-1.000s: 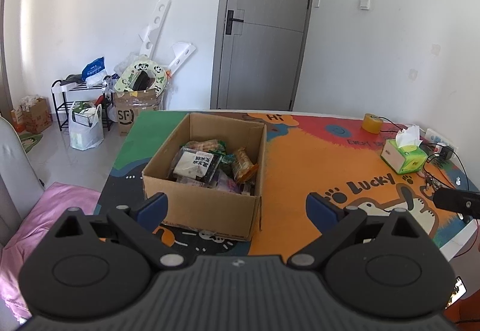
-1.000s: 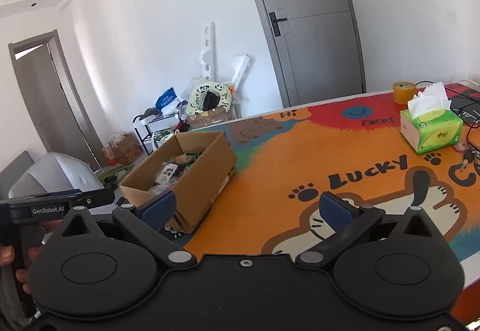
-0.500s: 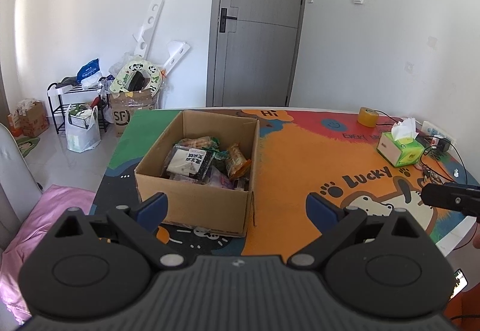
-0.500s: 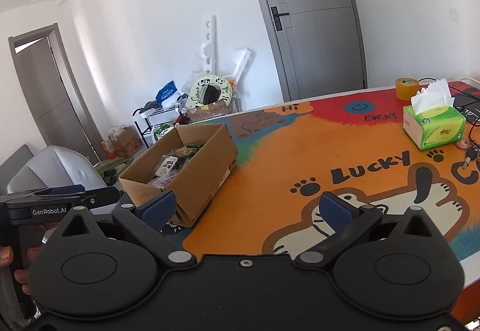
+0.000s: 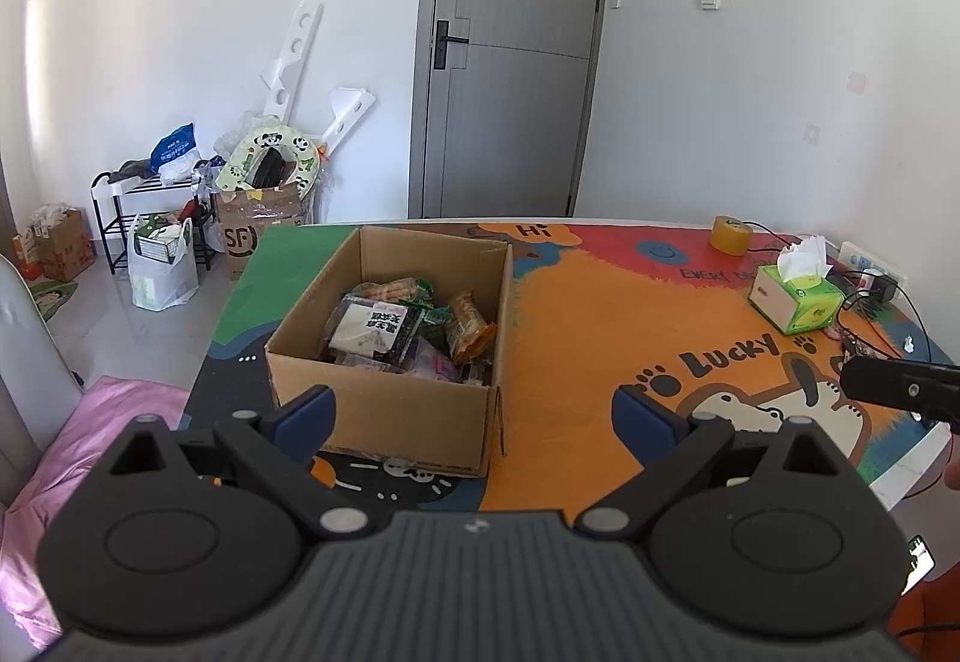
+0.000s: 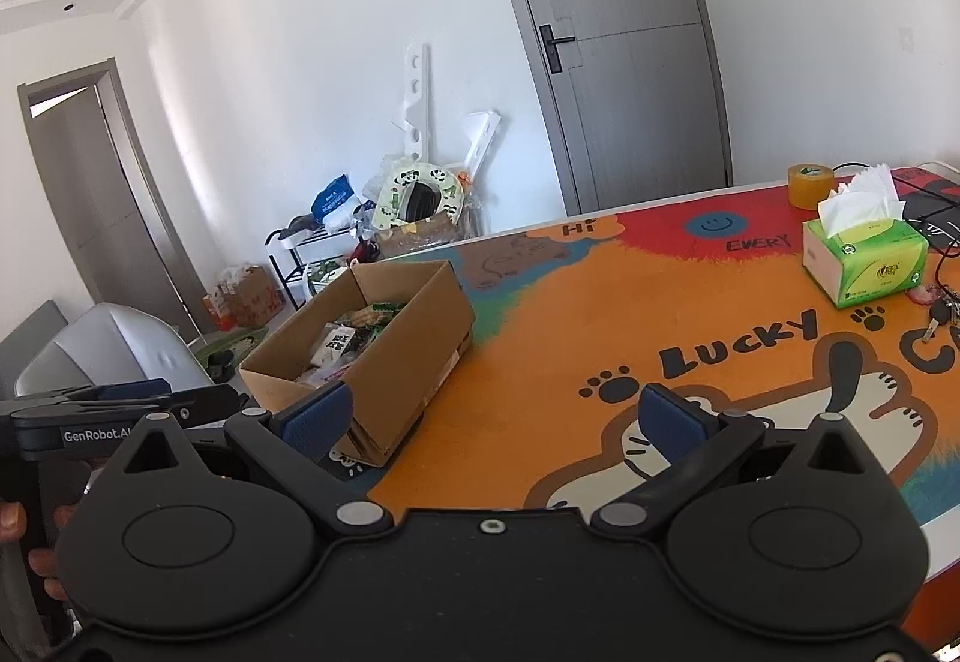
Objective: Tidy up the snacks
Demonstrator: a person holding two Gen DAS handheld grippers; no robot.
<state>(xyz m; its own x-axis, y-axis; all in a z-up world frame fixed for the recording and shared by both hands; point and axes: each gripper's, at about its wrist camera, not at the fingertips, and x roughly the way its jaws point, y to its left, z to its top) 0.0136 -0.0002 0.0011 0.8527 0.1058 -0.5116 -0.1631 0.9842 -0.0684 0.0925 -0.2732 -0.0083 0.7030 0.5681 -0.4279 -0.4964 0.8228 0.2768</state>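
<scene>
An open cardboard box stands on the left part of the table and holds several snack packets, among them a dark packet with a white label. My left gripper hangs open and empty just in front of the box's near wall. The same cardboard box shows in the right wrist view, left of centre. My right gripper is open and empty above the orange mat, to the right of the box. The left gripper's body, held by a hand, appears at the left edge there.
A colourful cartoon mat covers the table. A green tissue box, a roll of yellow tape, cables and a charger sit at the far right; keys lie near them. A pink cushion and floor clutter lie left.
Both grippers have drawn back and risen slightly, so the box and table look a little farther away. Both stay open and empty. Nothing on the table has moved.
</scene>
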